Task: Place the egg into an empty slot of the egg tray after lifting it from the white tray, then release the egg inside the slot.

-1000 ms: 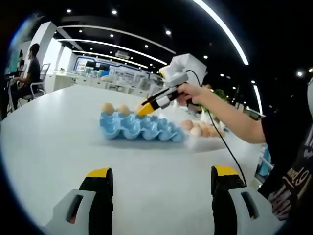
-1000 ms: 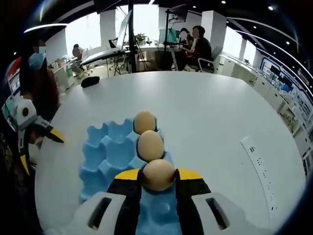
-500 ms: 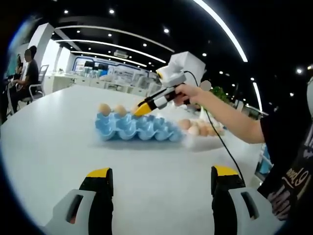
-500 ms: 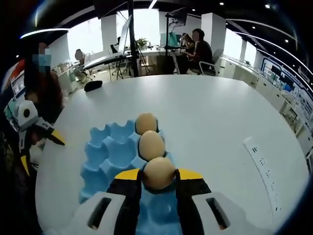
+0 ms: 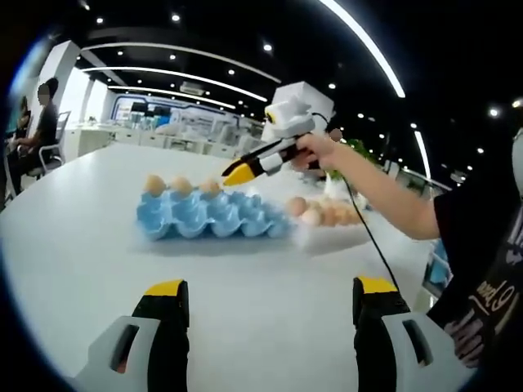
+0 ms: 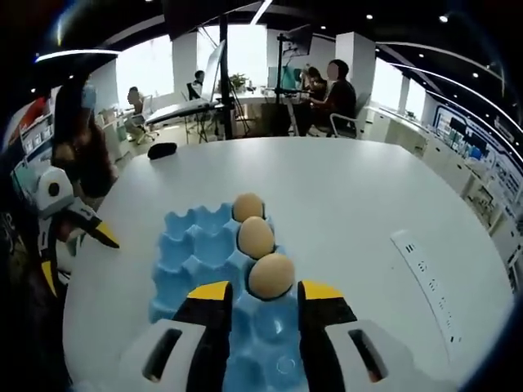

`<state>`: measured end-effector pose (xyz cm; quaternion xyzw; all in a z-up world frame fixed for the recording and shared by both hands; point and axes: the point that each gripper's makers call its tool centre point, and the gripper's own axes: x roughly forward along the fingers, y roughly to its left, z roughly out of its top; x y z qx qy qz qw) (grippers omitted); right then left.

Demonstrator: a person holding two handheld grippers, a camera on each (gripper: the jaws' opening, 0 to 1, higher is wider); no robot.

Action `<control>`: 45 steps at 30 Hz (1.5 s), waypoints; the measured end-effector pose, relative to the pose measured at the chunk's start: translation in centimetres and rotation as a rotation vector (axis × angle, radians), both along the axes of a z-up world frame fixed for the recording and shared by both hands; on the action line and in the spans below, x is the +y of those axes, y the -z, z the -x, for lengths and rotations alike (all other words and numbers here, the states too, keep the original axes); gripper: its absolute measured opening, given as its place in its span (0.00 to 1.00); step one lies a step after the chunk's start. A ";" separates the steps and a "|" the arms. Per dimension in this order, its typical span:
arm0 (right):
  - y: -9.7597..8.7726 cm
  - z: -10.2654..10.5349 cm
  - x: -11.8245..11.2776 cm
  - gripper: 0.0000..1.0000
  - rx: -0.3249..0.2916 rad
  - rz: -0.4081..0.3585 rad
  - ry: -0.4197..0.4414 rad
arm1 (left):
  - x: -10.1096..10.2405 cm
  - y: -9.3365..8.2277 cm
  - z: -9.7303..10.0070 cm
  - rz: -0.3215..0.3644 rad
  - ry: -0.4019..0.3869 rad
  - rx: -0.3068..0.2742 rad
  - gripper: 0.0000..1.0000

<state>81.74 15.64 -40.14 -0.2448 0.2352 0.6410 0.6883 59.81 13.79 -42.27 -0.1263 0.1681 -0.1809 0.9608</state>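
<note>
Now, in the right gripper view, the right gripper (image 6: 259,296) hovers low in the frame above a blue egg tray (image 6: 204,261) on a white table (image 6: 343,204), its yellow-tipped jaws parted and holding nothing. Just beyond the tips, at lower centre, the nearest egg (image 6: 270,275) sits in a slot of the tray, apart from both jaws. Two more eggs line up behind it toward the centre of the frame, a middle egg (image 6: 256,237) and a far egg (image 6: 248,207), all along the tray's right-hand row. A white power strip (image 6: 423,282) lies on the table at the right, and a dark object (image 6: 162,150) rests near the far edge at upper left. At the far left edge the left gripper (image 6: 78,245) comes into view, yellow-tipped.

In the left gripper view, that gripper's own jaws (image 5: 270,306) rise from the bottom of the frame, spread wide and empty over bare tabletop. Across the middle, the blue tray (image 5: 208,216) shows three eggs along its far edge. Right of it, loose eggs (image 5: 323,214) lie in the white tray (image 5: 343,233). Above the blue tray, a person's hand (image 5: 315,151) holds the right gripper (image 5: 239,174), angled down to the left. A seated person (image 5: 37,135) appears at the far left.
</note>
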 end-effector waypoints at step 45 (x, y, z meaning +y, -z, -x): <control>-0.1 -2.8 -18.2 0.33 -0.028 -0.016 0.269 | -7.0 0.3 -2.3 -0.031 0.196 0.014 0.84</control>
